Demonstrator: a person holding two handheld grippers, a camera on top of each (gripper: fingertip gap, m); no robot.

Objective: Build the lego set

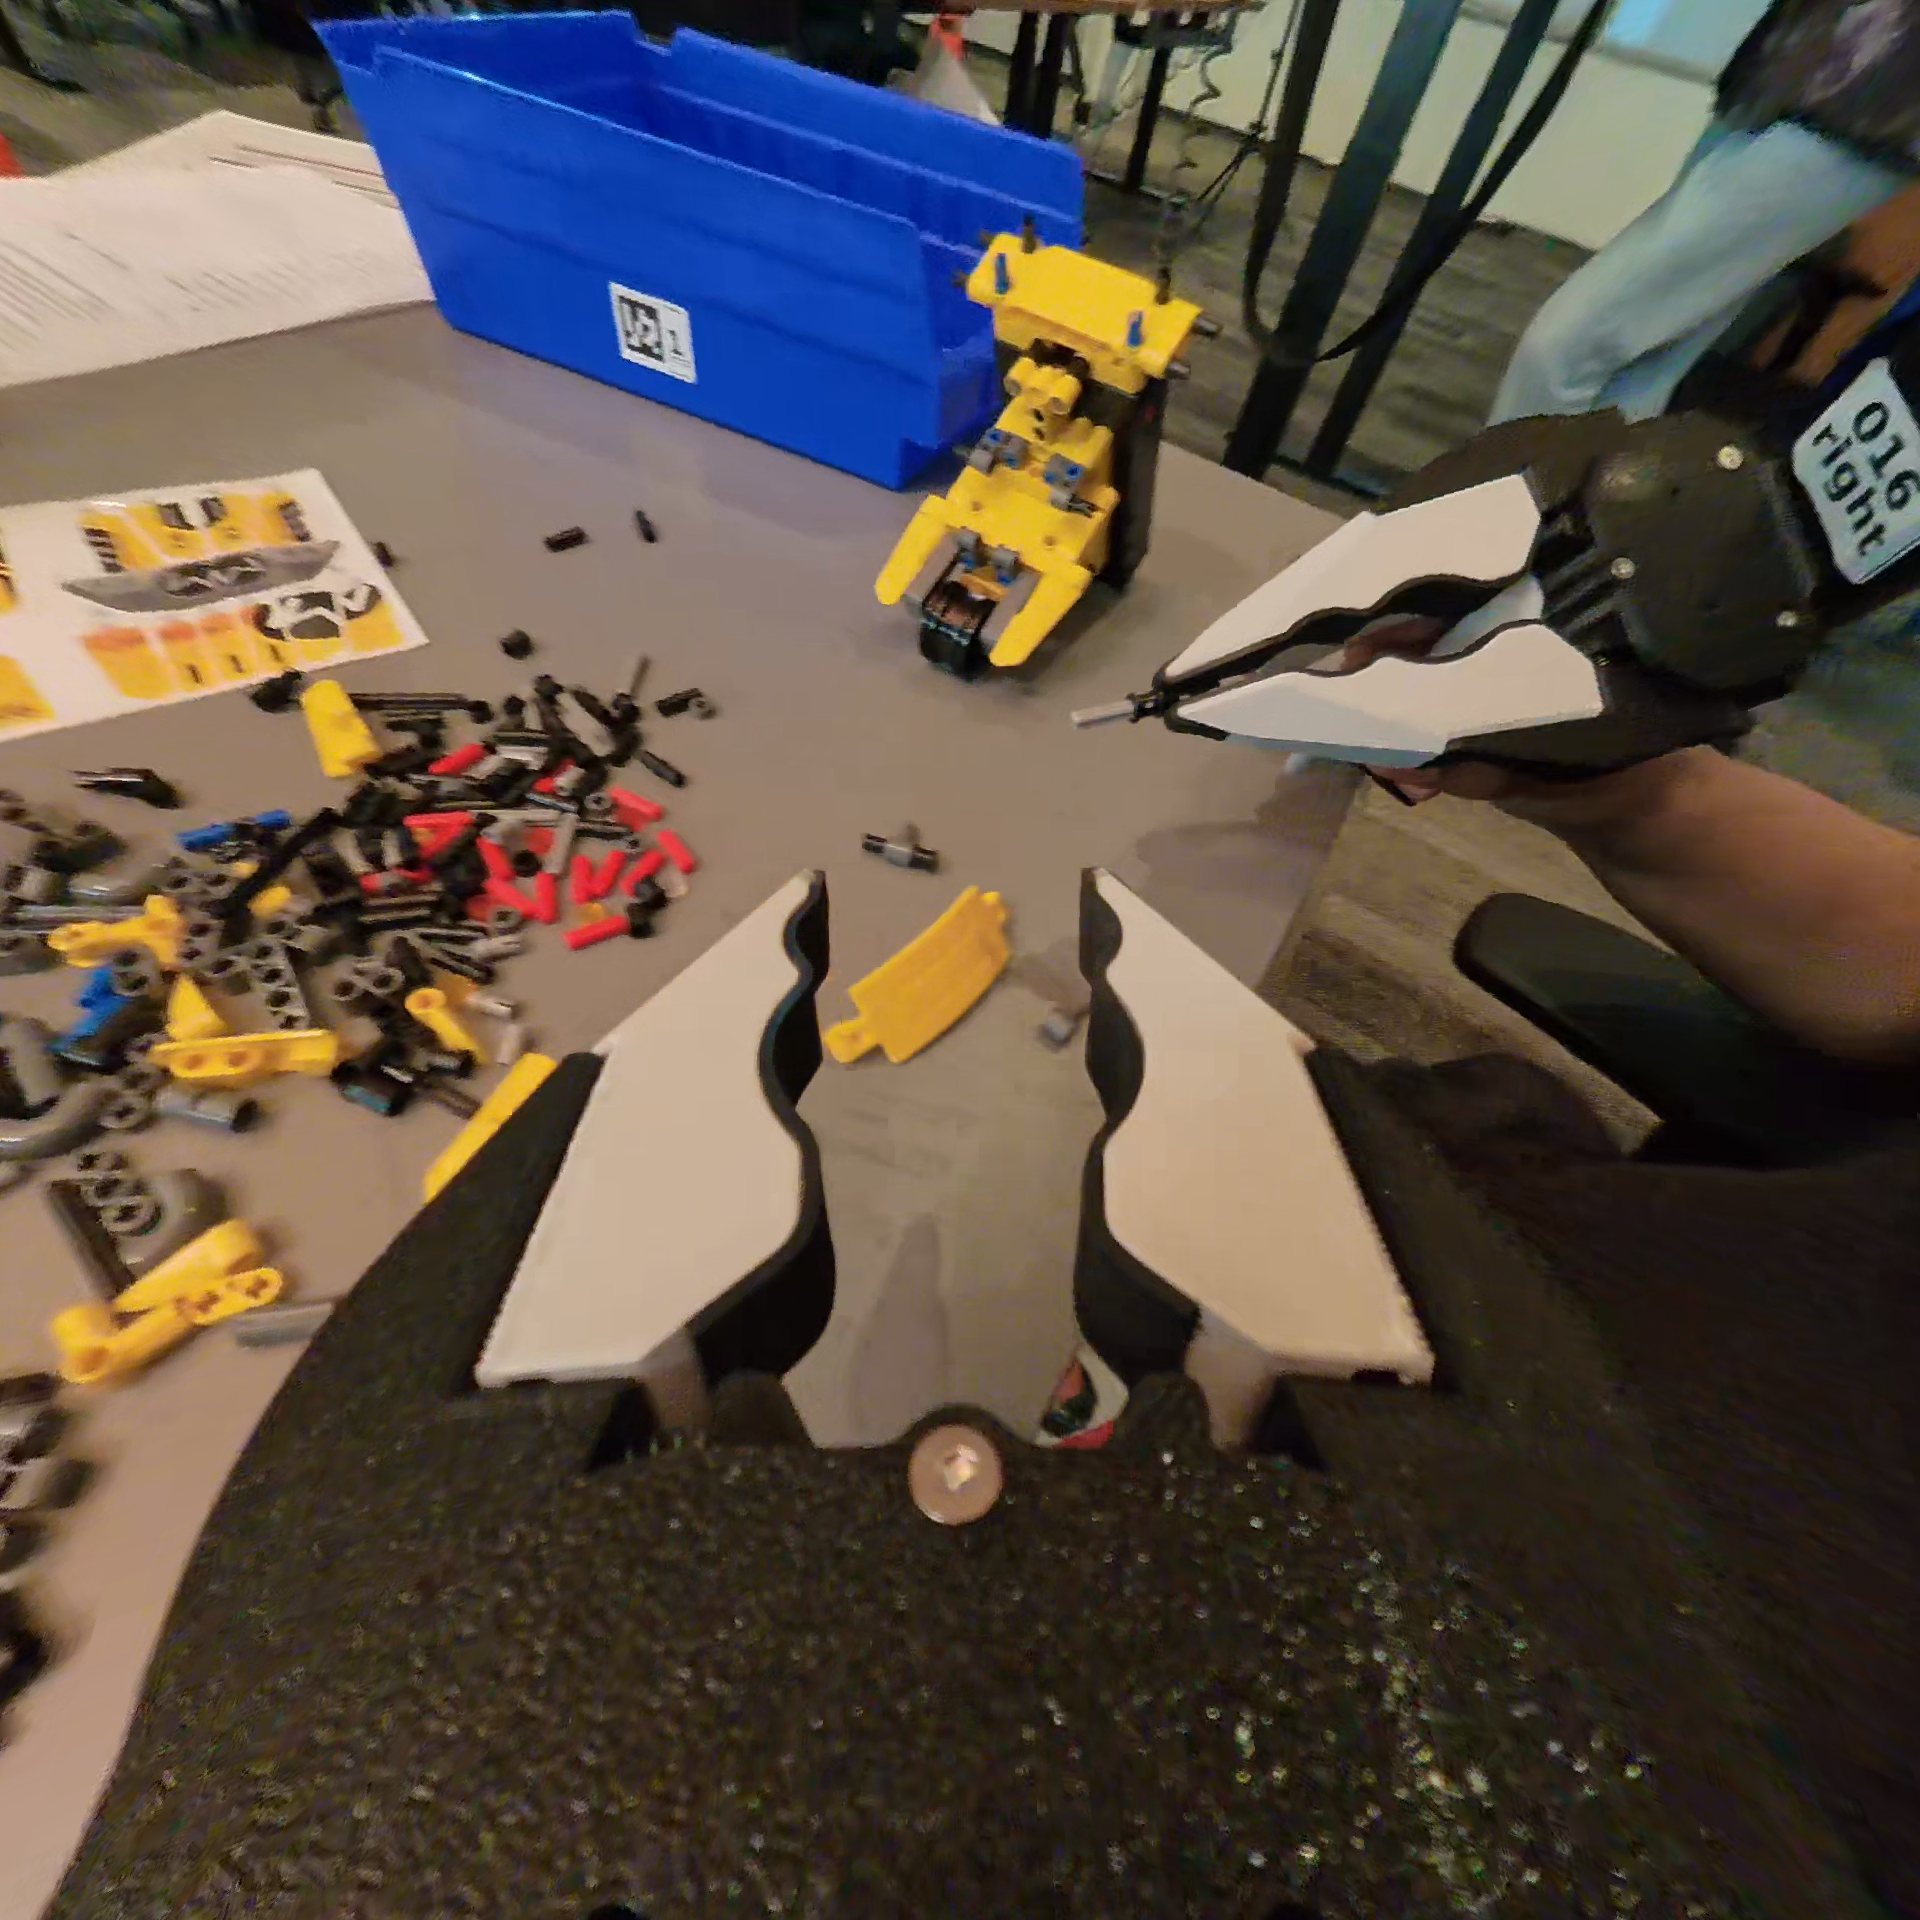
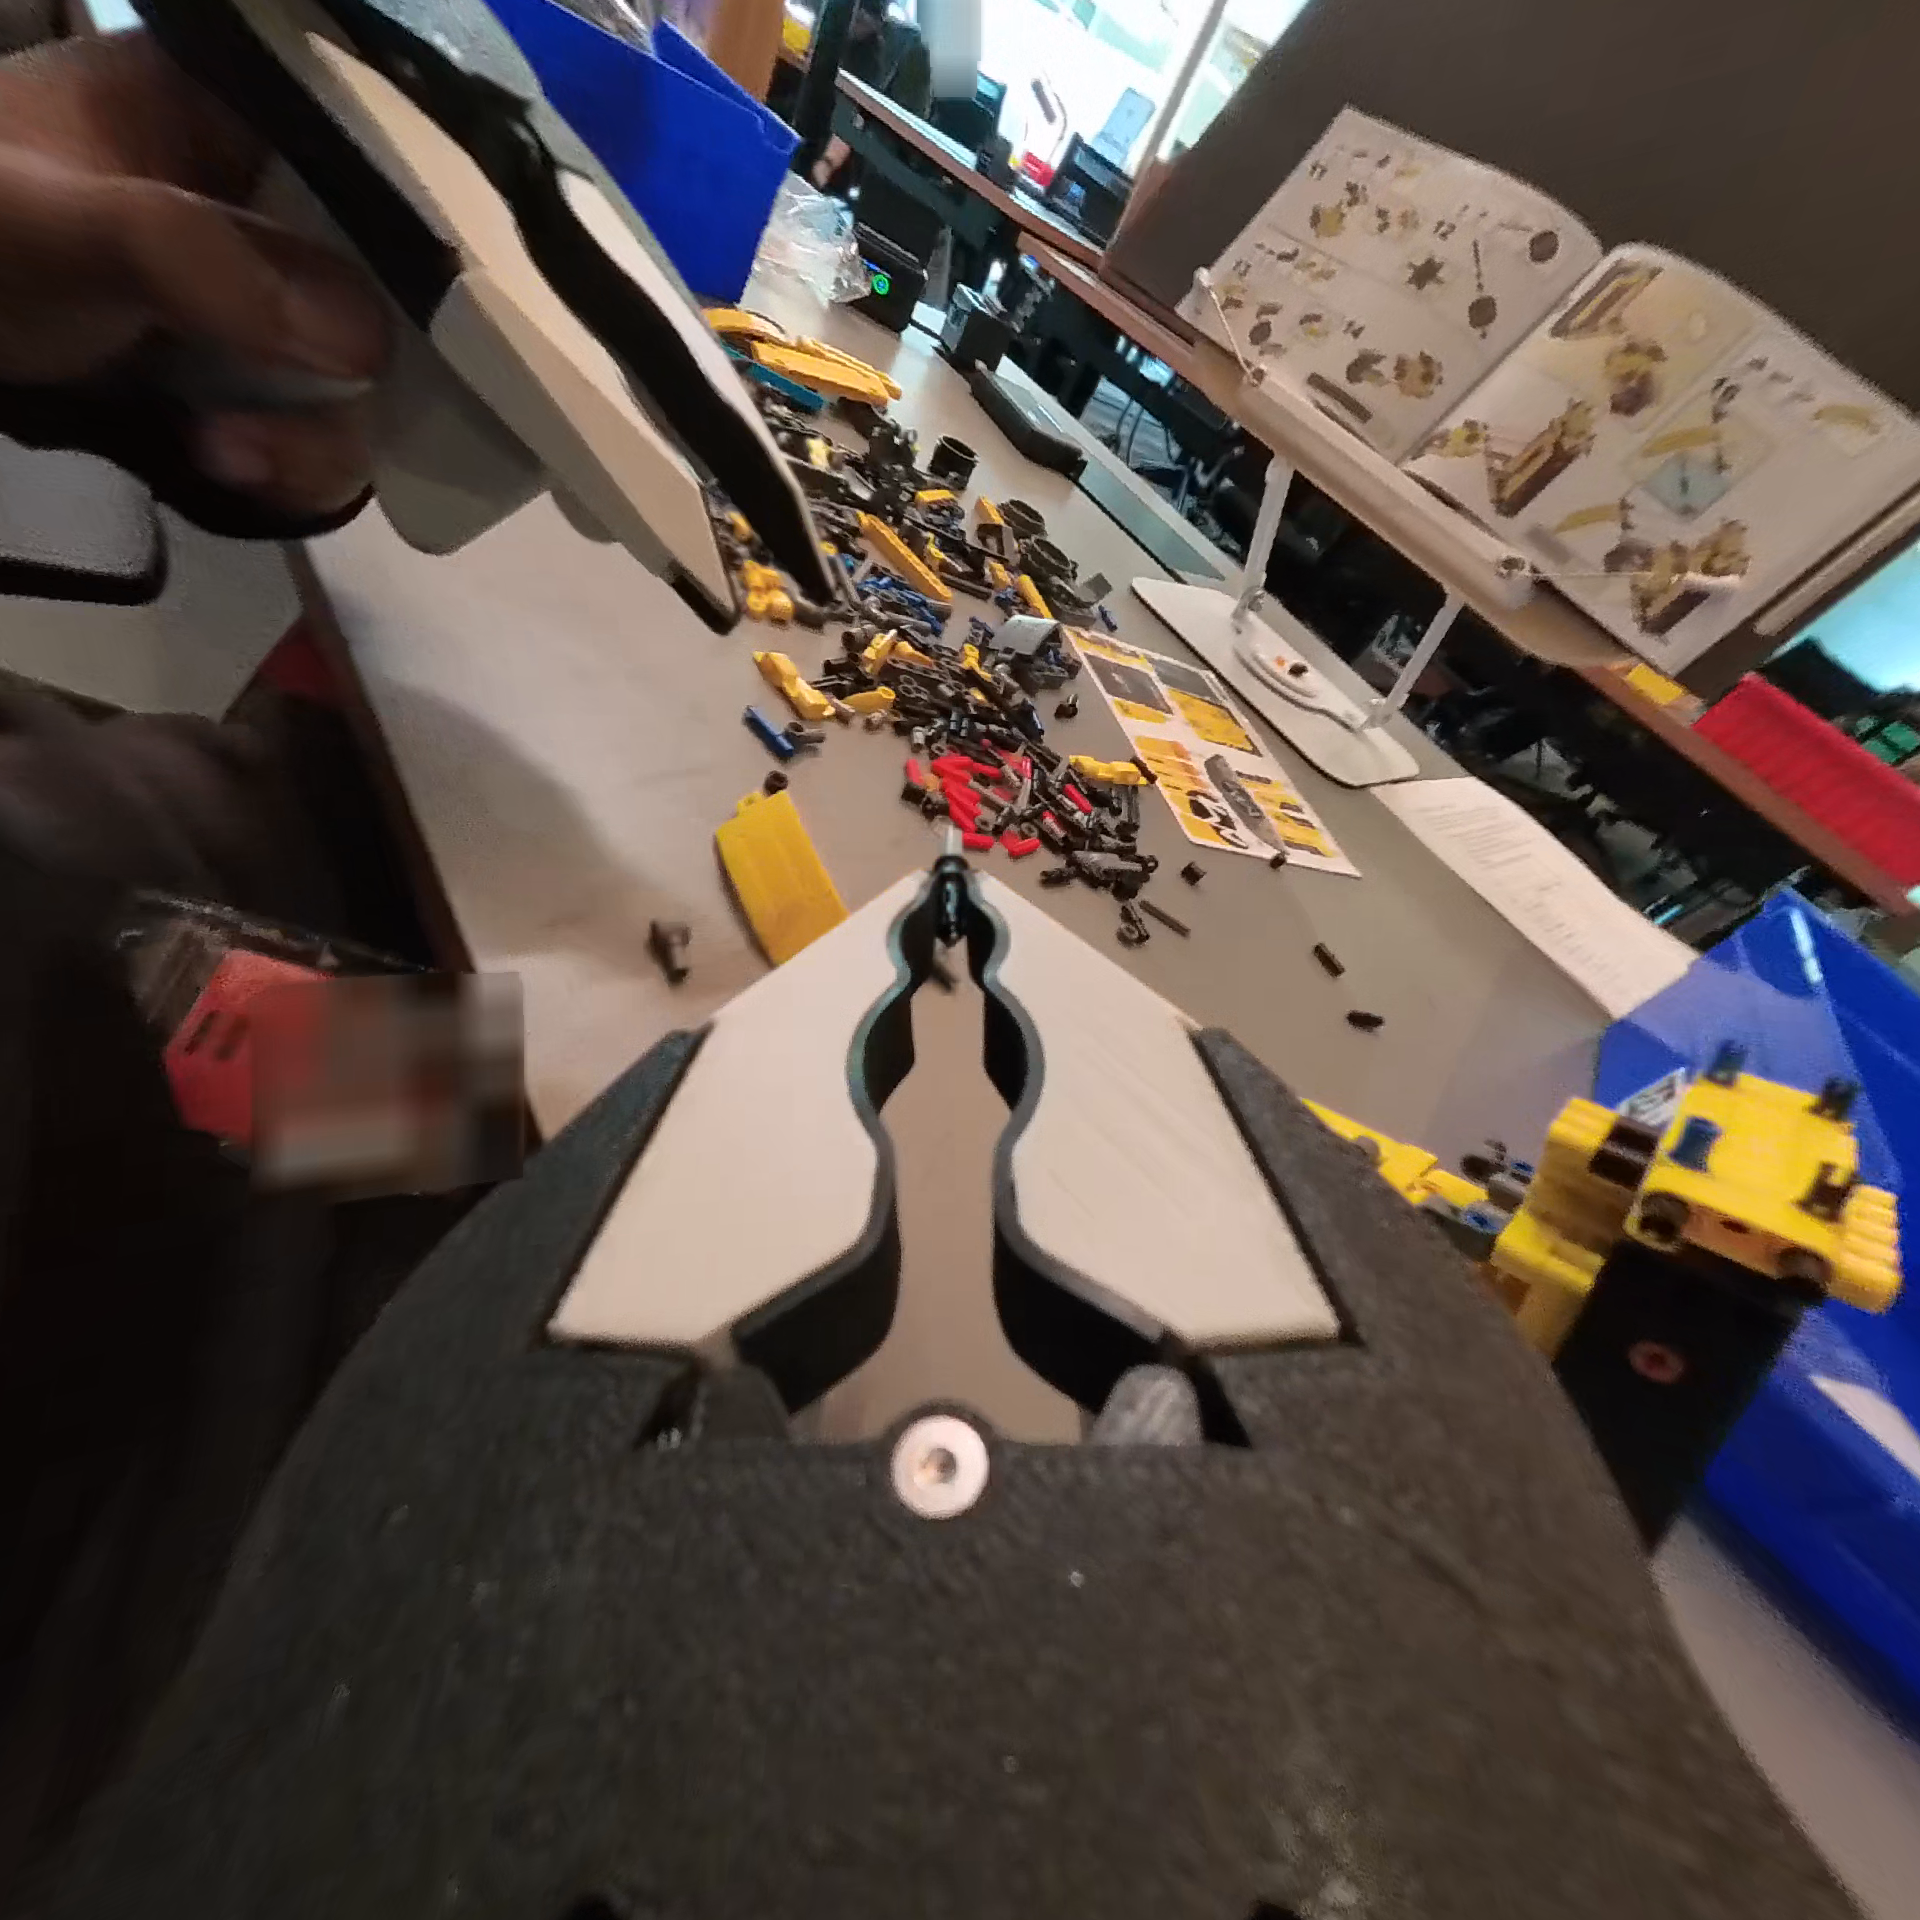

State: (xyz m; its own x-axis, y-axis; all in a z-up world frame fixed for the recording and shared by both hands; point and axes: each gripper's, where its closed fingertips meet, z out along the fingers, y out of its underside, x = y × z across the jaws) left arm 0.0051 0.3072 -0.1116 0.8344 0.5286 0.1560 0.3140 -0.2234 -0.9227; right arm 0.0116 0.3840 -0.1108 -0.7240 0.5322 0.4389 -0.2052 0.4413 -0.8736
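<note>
grey desk (image 1: 727,540), office room | left claw (image 1: 954,883) gaping above yellow panel (image 1: 930,977), lower centre; right claw (image 2: 948,883) pinching small grey-black pin (image 2: 948,902)

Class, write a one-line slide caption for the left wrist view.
Open left gripper hovers over a yellow curved panel while the right gripper pinches a small pin near the yellow model.

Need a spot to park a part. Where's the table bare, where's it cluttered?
Bare: grey table between the blue bin, the yellow model and the loose parts pile. Also the strip near the table's near edge, right of the yellow curved panel. Crowded: the pile and sticker sheet on the left.
</note>
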